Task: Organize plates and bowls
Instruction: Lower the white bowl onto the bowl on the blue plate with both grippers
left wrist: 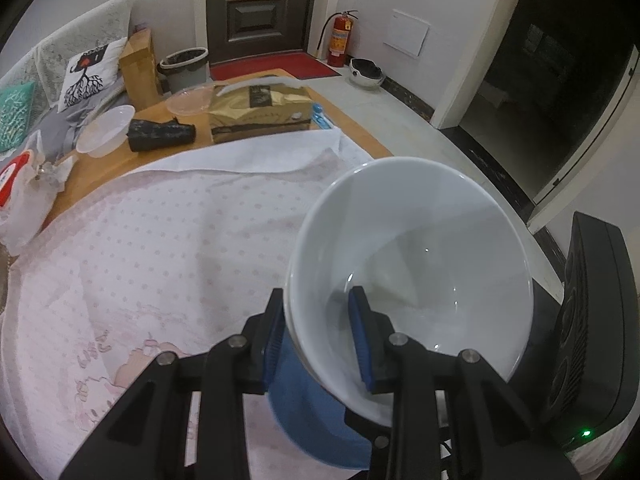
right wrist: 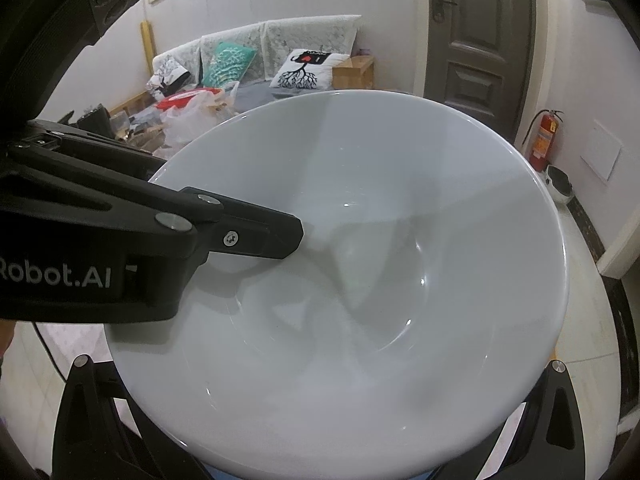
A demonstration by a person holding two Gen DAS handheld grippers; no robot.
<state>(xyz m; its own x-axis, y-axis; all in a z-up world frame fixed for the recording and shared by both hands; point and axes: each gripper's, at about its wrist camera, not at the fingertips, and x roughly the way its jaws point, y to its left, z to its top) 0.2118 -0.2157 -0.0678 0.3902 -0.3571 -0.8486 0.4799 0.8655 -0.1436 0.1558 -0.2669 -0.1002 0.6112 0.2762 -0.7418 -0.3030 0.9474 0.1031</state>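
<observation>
A white bowl (left wrist: 408, 264) hangs tilted above the pink dotted cloth (left wrist: 160, 260). My left gripper (left wrist: 316, 300) is shut on its near rim, with one blue pad inside the bowl and the other outside. A blue dish (left wrist: 312, 412) shows just under the bowl; what bears it is hidden. The same white bowl (right wrist: 360, 280) fills the right wrist view, and the left gripper's finger (right wrist: 280, 236) reaches into it from the left. My right gripper's side links (right wrist: 80, 400) stand wide apart below the bowl, which hides its fingertips. Its black body (left wrist: 592, 320) is close beside the bowl.
At the table's far end stand a golden tissue box (left wrist: 260, 114), a black object (left wrist: 160, 136) and two clear plastic bowls (left wrist: 106, 130). A plastic bag with a red lid (left wrist: 16, 184) lies at the left edge. Tiled floor (left wrist: 400, 120) lies beyond the table's right edge.
</observation>
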